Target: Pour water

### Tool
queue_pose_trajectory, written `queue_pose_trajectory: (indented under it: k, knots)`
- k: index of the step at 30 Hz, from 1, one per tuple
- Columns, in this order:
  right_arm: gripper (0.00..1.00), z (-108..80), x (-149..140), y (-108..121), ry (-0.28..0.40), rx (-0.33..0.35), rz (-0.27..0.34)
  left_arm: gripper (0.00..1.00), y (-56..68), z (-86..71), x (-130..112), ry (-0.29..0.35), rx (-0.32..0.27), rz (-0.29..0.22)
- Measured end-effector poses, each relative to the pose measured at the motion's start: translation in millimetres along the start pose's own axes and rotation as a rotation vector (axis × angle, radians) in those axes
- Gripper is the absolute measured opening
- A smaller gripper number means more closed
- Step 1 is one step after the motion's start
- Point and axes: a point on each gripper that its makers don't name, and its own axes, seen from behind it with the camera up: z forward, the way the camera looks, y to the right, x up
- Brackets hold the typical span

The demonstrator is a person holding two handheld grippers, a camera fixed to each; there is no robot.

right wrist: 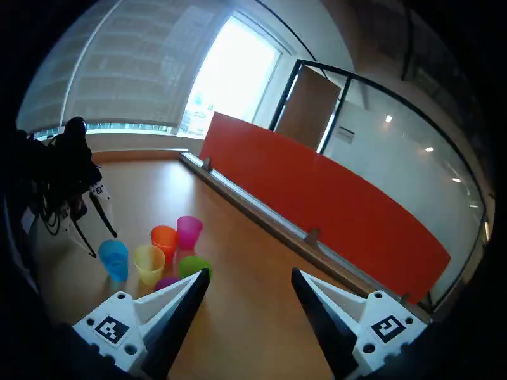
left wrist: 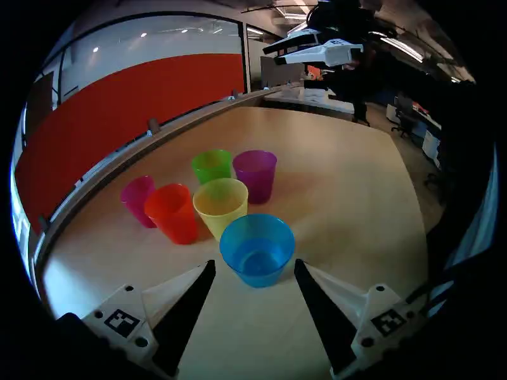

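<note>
Toward the table's (left wrist: 355, 190) edge by the orange partition (left wrist: 127, 114), the blue cup (left wrist: 256, 250) stands upright between the tips of my left gripper (left wrist: 254, 261), jaws wide, not touching it. Just behind it cluster the yellow cup (left wrist: 220, 206), orange cup (left wrist: 172, 212), pink cup (left wrist: 137, 197), green cup (left wrist: 211, 166) and purple cup (left wrist: 255, 174). My right gripper (right wrist: 249, 271) hangs over the table, jaws wide, holding nothing

The left gripper (left wrist: 253, 263) has its jaws wide apart. A blue cup (left wrist: 256, 250) stands upright between the fingertips on the wooden table (left wrist: 355, 190). Just beyond the tips stand a yellow cup (left wrist: 220, 204), an orange cup (left wrist: 172, 212), a pink cup (left wrist: 136, 197), a green cup (left wrist: 211, 165) and a purple cup (left wrist: 255, 175).
</note>
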Motion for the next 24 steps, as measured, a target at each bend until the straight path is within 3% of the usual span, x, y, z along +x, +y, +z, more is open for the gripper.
queue_pose_trajectory:
  k: [24]
  knots:
    - [1.0, 2.8, -9.4, 1.6, -0.012, 0.001, 0.003, 0.92, 4.9, 28.2, 6.7, 0.006, -0.022, -0.014]
